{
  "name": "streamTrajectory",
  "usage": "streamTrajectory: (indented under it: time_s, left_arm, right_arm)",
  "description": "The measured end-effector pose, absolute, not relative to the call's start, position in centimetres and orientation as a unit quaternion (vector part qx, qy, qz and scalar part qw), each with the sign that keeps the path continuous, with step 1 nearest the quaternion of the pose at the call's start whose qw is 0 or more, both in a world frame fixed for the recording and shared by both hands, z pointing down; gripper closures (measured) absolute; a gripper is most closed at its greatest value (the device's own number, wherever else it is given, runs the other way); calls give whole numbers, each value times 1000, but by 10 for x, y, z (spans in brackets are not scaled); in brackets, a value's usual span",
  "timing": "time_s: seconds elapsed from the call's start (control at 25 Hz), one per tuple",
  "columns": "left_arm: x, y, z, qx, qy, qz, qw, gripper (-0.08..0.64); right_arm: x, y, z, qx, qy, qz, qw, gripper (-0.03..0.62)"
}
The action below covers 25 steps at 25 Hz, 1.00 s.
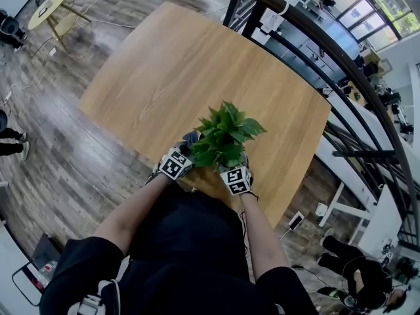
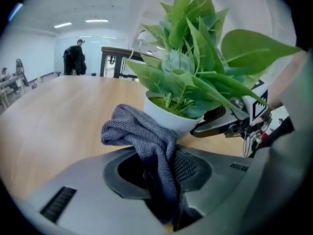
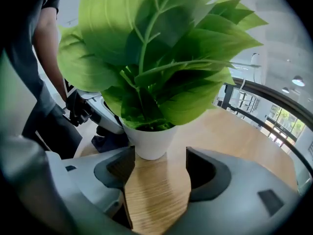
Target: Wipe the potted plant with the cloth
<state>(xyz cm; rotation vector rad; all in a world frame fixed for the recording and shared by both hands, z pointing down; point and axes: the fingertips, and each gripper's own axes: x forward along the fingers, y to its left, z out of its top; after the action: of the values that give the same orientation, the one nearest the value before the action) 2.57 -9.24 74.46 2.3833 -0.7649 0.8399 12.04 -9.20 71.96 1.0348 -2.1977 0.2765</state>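
A potted plant [image 1: 225, 136] with broad green leaves stands in a white pot [image 2: 168, 117] near the front edge of the wooden table [image 1: 164, 71]. My left gripper [image 1: 182, 155] is shut on a grey cloth [image 2: 146, 141], which bunches up against the pot's left side. My right gripper [image 1: 241, 169] is open just in front of the pot [image 3: 149, 141], jaws apart with bare table between them. In the right gripper view the leaves [image 3: 151, 48] fill the upper frame and the cloth [image 3: 110, 142] shows dark behind the pot.
A dark metal railing [image 1: 341, 64] runs along the table's right side. A small round yellow table [image 1: 49, 6] stands far left on the wood floor. A person [image 2: 76, 58] stands in the distance beyond the table.
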Motion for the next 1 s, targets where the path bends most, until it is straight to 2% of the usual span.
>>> streamTrajectory:
  time_s: [0.28,0.72,1.0]
  left_arm:
    - [30,-92,737,883,-268,299,243,416]
    - [42,-69,738,891,-235,300,247,416]
    - [46,-58,732,888,-231,285,277,416]
  right_arm:
    - [96,-88,716,397,-851,123,320,287]
    - [97,-83,720,435,-832,158,306,287]
    - [91,-78,715,430,-838,175,286,287]
